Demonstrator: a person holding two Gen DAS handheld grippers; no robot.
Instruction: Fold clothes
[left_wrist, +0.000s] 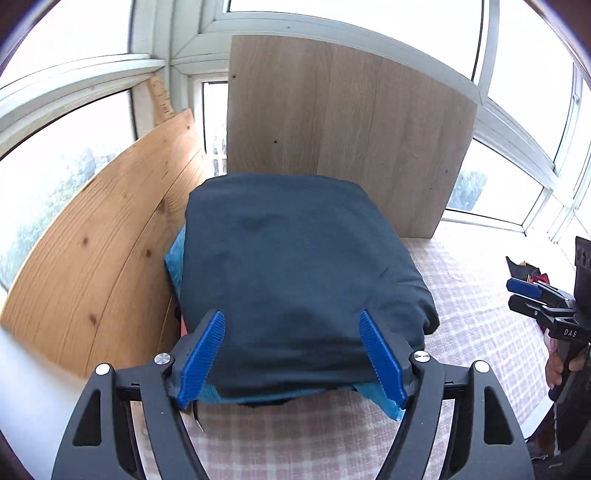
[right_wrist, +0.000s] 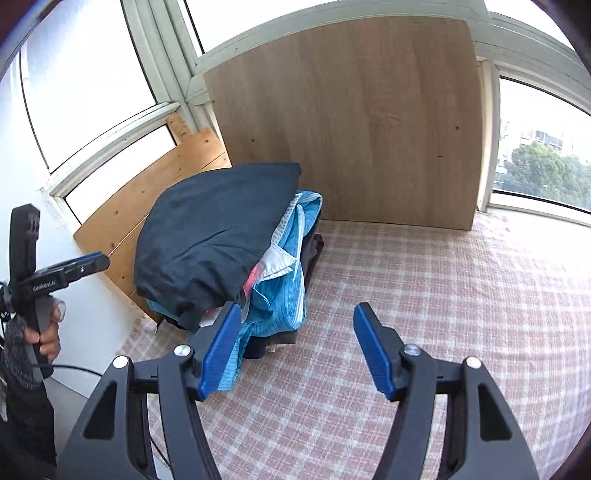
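1. Navy garment (left_wrist: 295, 266) lies folded flat atop a stack of clothes (right_wrist: 280, 291), in the corner against the wooden boards (left_wrist: 343, 136).
2. Left gripper (left_wrist: 291, 354): jaws apart, straddling the garment's near edge, clamping nothing.
3. Right gripper (right_wrist: 295, 350): jaws apart, empty, over the checked cloth (right_wrist: 424, 295) beside the stack.
4. Judgement: the top piece appears folded and stacked; whether it is being set down or picked up cannot be settled.

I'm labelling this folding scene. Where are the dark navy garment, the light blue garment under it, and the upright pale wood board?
dark navy garment (left_wrist: 295, 266): left wrist view, middle of its top face.
light blue garment (right_wrist: 284, 295): right wrist view, its exposed side folds.
pale wood board (right_wrist: 351, 122): right wrist view, centre of its face.
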